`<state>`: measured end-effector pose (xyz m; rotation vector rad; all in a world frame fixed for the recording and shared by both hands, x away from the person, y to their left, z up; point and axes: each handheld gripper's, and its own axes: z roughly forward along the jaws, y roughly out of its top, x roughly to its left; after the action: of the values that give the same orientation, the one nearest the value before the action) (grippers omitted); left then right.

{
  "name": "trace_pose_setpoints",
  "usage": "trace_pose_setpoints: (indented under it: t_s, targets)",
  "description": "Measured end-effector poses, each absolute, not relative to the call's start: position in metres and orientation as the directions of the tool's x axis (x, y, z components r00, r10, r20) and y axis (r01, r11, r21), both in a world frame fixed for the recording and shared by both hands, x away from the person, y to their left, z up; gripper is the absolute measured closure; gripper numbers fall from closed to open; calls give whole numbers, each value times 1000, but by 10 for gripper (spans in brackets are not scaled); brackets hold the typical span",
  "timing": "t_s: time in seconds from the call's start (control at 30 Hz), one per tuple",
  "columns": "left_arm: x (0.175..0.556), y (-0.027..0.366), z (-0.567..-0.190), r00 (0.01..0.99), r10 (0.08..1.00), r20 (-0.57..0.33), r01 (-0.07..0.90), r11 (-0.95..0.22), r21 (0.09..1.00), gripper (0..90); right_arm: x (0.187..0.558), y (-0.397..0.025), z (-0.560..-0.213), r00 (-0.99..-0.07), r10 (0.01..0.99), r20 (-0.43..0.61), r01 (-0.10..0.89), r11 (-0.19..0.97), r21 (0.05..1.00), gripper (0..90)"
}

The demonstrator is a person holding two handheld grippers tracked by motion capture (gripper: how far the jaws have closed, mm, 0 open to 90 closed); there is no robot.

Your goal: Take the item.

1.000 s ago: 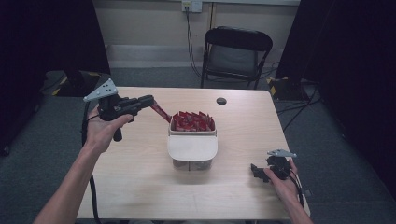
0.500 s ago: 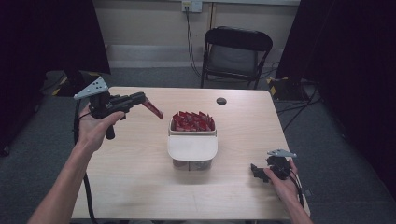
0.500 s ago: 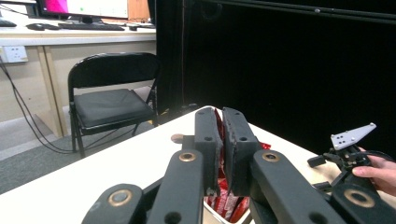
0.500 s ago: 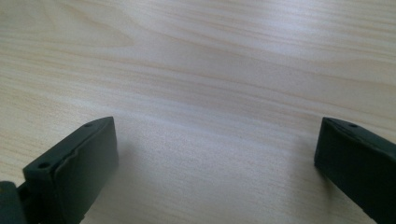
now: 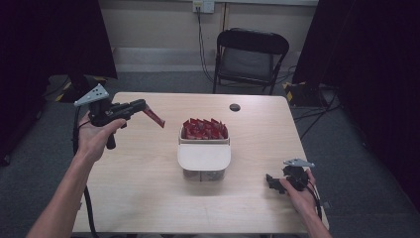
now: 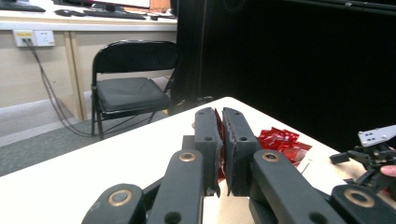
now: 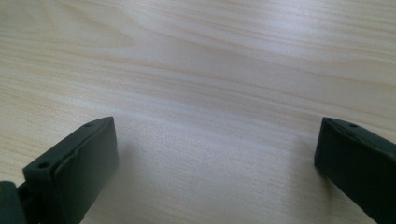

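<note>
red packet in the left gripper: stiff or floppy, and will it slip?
The red packet sticks straight out of the left gripper without sagging, so probably fairly stiff for its size and light. The jaws pinch it at one end only, thin edge between the pads in the left gripper view; its glossy film could slide if jerked.

Even overhead light brightens the pale wooden desk (image 5: 148, 188); surrounding black curtains (image 5: 371, 74) stay dim, close views soft

Packets (image 5: 204, 129) fill the box (image 5: 204, 159) mid-table (image 5: 148, 188) (chair (image 5: 250, 57) behind)
</note>
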<state>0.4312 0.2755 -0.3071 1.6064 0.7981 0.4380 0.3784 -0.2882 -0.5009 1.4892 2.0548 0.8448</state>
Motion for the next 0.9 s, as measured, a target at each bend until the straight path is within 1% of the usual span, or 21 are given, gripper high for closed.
trace_pose_setpoints:
  t_s: [0.27, 0.5, 0.9]
  targets:
    - [431, 287, -312, 665, 728, -165, 257, -15, 966, 855, 378, -288, -501, -307, 952, -14, 667, 226, 710, 0]
    - [432, 292, -315, 648, 745, -162, 266, -21, 964, 855, 378, -288, -501, -306, 952, -13, 667, 224, 710, 0]
    - [442, 300, -337, 613, 771, -172, 306, -31, 952, 857, 378, -288, -501, -306, 952, -13, 667, 224, 710, 0]
